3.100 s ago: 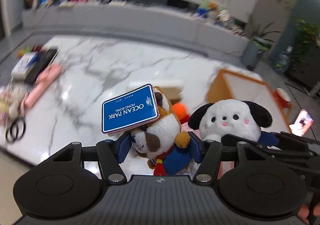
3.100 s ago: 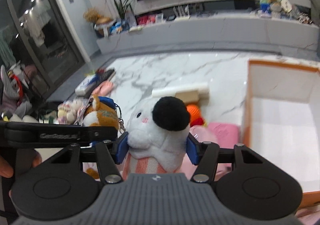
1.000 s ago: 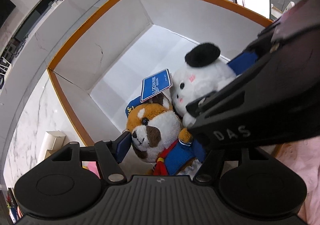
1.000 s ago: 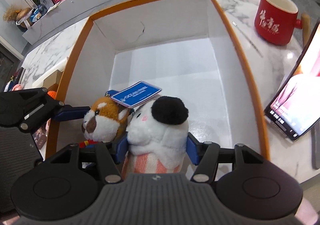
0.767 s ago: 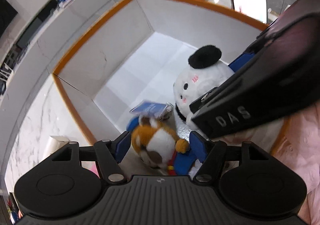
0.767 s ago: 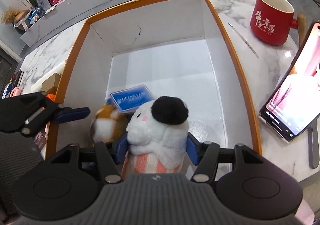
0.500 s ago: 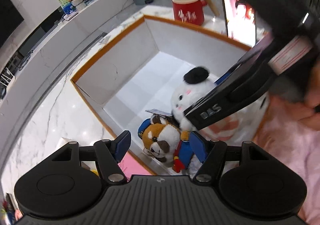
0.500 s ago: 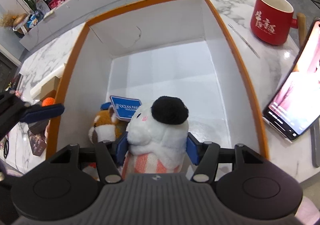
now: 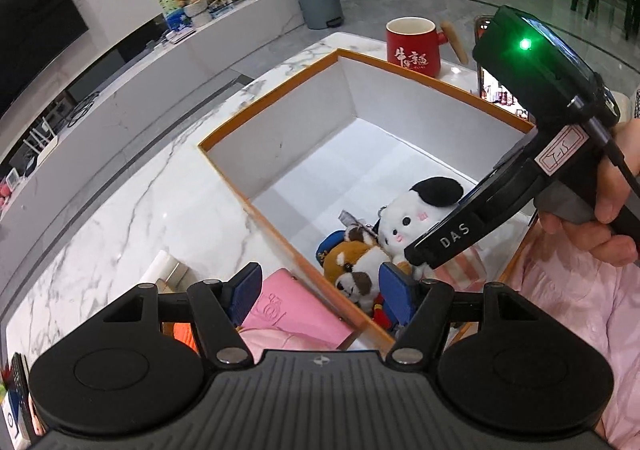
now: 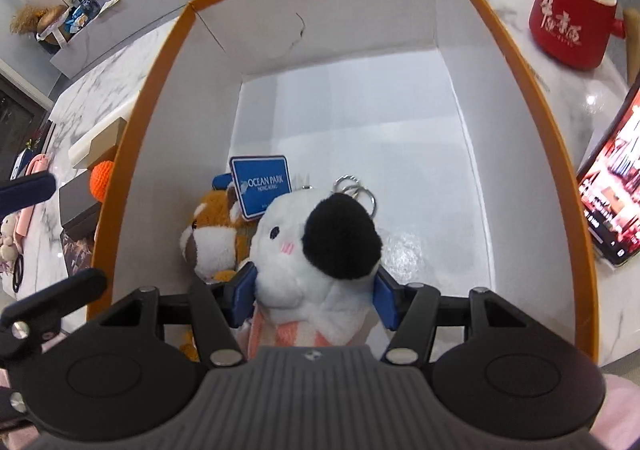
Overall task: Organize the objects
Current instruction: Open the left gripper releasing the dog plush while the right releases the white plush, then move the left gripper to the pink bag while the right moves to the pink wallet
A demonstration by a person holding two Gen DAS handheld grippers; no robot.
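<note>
A white box with an orange rim [image 9: 288, 137] stands on the marble table. In its near corner lies a red panda plush [image 9: 354, 270] with a blue Ocean Park tag [image 10: 262, 185]. My left gripper [image 9: 320, 292] hangs open and empty above the box's near rim, back from that plush. My right gripper [image 10: 313, 300] is shut on a white dog plush [image 10: 316, 246] with black ears and a key ring. It holds the dog low inside the box [image 10: 340, 21], right beside the red panda plush [image 10: 212, 234]. In the left wrist view a hand grips the right gripper's handle over the white dog plush [image 9: 412, 217].
A red mug [image 9: 412, 45] and a lit phone [image 10: 612, 189] stand past the box's far and right sides. Left of the box lie a pink pouch [image 9: 288, 310], an orange ball [image 10: 102, 177] and a small tan block [image 10: 96, 145]. Most of the box floor is bare.
My left gripper has let go of the red panda plush, which dropped onto the box floor. That gripper has risen and drawn back out of the box. The right gripper has stayed put with the dog.
</note>
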